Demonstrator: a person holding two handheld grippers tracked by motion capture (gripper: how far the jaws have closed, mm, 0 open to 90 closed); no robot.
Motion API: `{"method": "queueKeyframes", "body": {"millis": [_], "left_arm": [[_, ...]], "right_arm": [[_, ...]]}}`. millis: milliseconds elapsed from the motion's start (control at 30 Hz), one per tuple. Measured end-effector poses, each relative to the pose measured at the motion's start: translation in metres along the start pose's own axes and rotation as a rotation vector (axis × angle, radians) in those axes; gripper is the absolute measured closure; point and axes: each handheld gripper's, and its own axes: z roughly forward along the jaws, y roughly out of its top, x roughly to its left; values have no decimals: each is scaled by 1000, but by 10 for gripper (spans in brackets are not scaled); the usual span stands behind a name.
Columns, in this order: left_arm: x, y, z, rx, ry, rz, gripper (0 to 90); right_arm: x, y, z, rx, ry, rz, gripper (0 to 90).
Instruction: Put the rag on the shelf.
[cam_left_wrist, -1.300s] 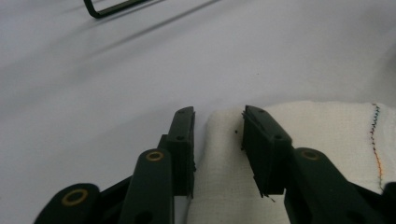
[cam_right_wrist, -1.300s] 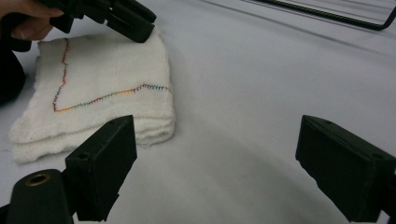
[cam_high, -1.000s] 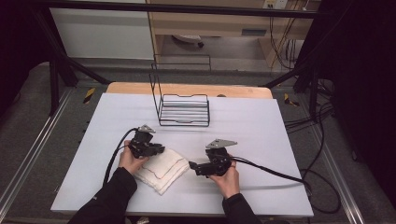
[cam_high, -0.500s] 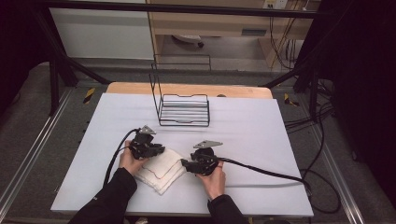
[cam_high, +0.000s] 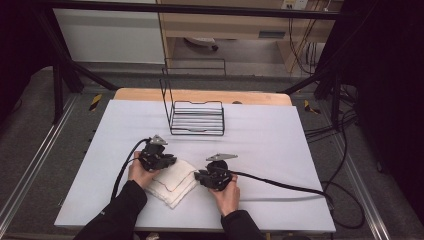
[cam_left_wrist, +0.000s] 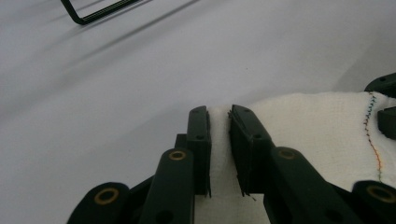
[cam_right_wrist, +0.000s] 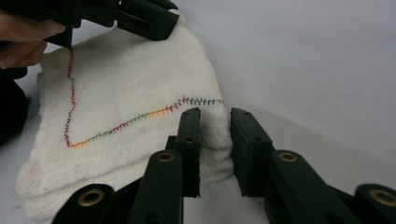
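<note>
**Desk:** What is going on at the table?

**Photographer:** A person works a folded white cloth (cam_high: 172, 181) with two hand-held grippers. The cloth lies on the white table cover (cam_high: 280, 150), on the person's side of the black wire rack (cam_high: 196, 117) and well apart from it.

**Desk:** How does each gripper stand?

**Photographer:** The left gripper (cam_left_wrist: 218, 122) is clamped on the cloth's edge; in the left gripper view a ridge of white weave is squeezed between its two black jaws. The right gripper (cam_right_wrist: 215, 122) has just been closing, and in the right gripper view its jaws pinch a fold of the cloth at the corner, beside the end of the multicoloured stitching (cam_right_wrist: 140, 119).

**Desk:** Why a grip at both ends?

**Photographer:** It looks like the set-up for a fold or an unfold. The left gripper (cam_high: 170, 161) sits at the cloth's rack-side corner, the right gripper (cam_high: 199, 176) at the opposite edge, farther from the rack. Held at two points, the soft layers can be lifted or drawn taut without bunching.

**Desk:** And the rack?

**Photographer:** It stands untouched beyond the cloth, near the table's wooden far edge (cam_high: 200, 95). I judge it a likely destination, but that cannot be told for certain.
</note>
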Motion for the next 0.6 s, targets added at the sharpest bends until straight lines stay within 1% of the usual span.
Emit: {"method": "queueKeyframes", "body": {"millis": [100,133,167,267,400,433,533,600], "left_arm": [[0,0,-1,-4,-2,-11,790],[0,0,-1,-8,-3,-18,798],[1,0,-2,-5,-1,-15,805],[2,-1,-4,-19,-9,-33,816],[2,0,-11,-58,-7,-50,821],[2,1,-14,-72,-8,-51,821],[2,1,-23,-102,-11,-56,823],[2,1,-30,-116,-11,-53,823]], "right_arm": [[0,0,0,2,12,6,815],[0,0,0,2,14,7,823],[0,0,0,2,13,7,829],[1,0,-2,-3,15,4,838],[1,3,-6,-25,27,-12,841],[3,5,-9,-36,42,-12,841],[5,7,-12,-46,48,-26,842],[8,9,-15,-65,57,-36,842]]}}
